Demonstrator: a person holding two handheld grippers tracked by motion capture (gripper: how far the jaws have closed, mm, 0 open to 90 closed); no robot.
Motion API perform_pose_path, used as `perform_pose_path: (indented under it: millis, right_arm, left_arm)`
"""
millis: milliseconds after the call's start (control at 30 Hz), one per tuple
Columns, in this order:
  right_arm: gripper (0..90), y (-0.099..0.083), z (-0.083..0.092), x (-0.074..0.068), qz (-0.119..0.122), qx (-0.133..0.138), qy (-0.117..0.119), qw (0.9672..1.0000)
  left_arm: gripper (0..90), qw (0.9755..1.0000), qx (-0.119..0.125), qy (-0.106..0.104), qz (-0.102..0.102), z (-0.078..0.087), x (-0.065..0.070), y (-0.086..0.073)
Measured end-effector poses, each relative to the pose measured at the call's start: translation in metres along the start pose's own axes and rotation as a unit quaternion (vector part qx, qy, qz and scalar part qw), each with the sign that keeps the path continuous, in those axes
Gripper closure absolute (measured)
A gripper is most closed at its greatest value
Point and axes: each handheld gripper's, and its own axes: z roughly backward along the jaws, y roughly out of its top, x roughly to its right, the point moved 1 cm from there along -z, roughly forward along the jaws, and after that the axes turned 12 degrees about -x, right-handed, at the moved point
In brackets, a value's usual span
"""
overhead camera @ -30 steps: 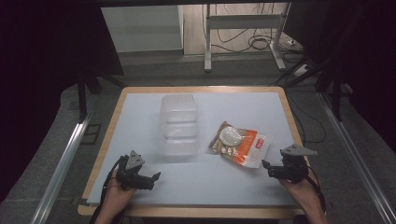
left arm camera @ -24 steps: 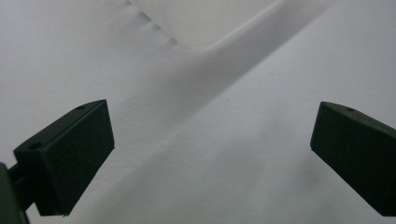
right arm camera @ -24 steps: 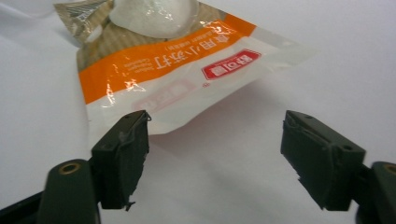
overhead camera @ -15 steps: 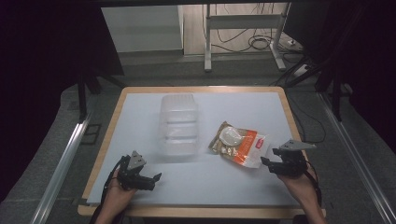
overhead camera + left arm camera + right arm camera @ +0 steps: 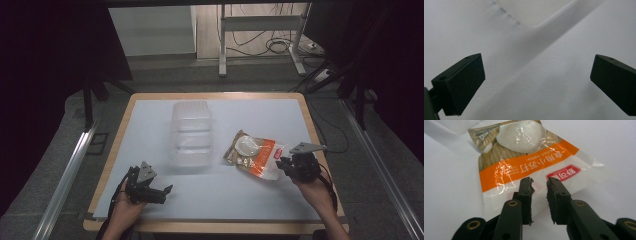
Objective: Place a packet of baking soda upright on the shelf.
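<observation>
From above, my right gripper (image 5: 286, 165) sits at the near edge of the packet (image 5: 252, 154), an orange, brown and clear bag that lies flat on the white table (image 5: 250, 195), just right of the clear tub (image 5: 191, 131) at mid-table. In the right gripper view, its jaws have just been closing and now stand a narrow gap apart over the packet's (image 5: 529, 162) clear end; I cannot tell whether the plastic is pinched between them, and the pads show no press on it. My left gripper (image 5: 161, 191) rests in my hand at the table's near left, well apart from both things, jaws spread wide over bare white surface, with a corner of the tub (image 5: 534, 11) ahead of it.
</observation>
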Motion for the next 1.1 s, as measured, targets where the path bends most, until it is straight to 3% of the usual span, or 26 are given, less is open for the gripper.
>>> perform_pose_path:
  millis: [333,700,1100]
  right_arm:
    - [87.9,0.022,-0.007,0.0,0.009,-0.003,-0.003,1.0]
    - [87.5,0.053,-0.024,0.003,-0.001,0.004,0.014,0.9999]
    - [87.5,0.098,-0.059,0.009,-0.006,-0.016,0.013,0.9998]
  left_arm:
    - [0.0,0.9999,-0.006,0.005,-0.012,0.001,0.003,0.0]
    - [0.0,0.9997,-0.011,-0.004,-0.022,0.001,0.006,0.001]
    - [0.0,0.9995,-0.011,-0.006,-0.03,0.0,0.008,0.001]
